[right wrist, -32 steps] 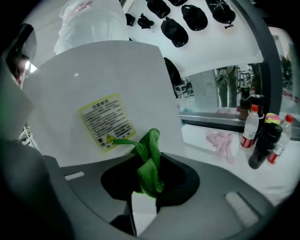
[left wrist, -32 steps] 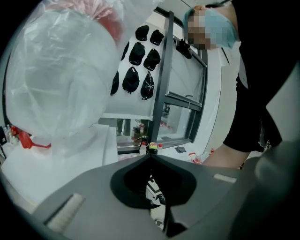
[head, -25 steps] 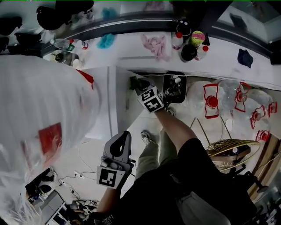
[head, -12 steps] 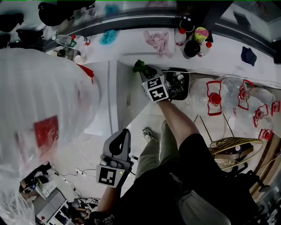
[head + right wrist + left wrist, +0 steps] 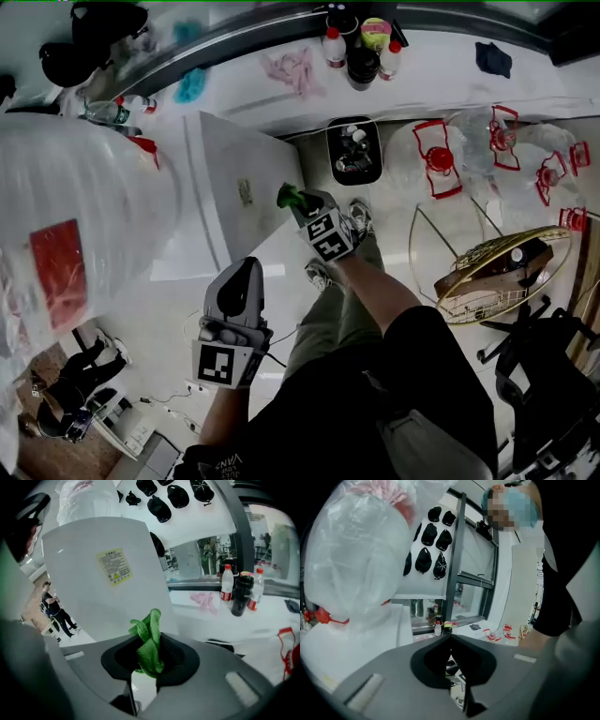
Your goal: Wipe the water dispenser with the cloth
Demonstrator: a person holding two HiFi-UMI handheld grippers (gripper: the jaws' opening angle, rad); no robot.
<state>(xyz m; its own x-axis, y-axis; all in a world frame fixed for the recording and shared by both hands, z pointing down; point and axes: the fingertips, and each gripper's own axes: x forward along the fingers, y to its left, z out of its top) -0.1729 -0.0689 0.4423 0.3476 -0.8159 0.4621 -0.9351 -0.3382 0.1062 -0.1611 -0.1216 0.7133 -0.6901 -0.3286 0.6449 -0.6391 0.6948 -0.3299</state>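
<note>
Green cloth [image 5: 149,641]: bunched, pinched between closed fingers of right gripper [image 5: 149,665], tuft standing past tips. White water dispenser [image 5: 108,597], yellow label [image 5: 114,565] on panel, at 11 o'clock of cloth in right gripper view; cloth just beside panel, contact not discernible. Left gripper [image 5: 451,644]: fingers pressed together, nothing between; in head view at 7 o'clock of right gripper.
</note>
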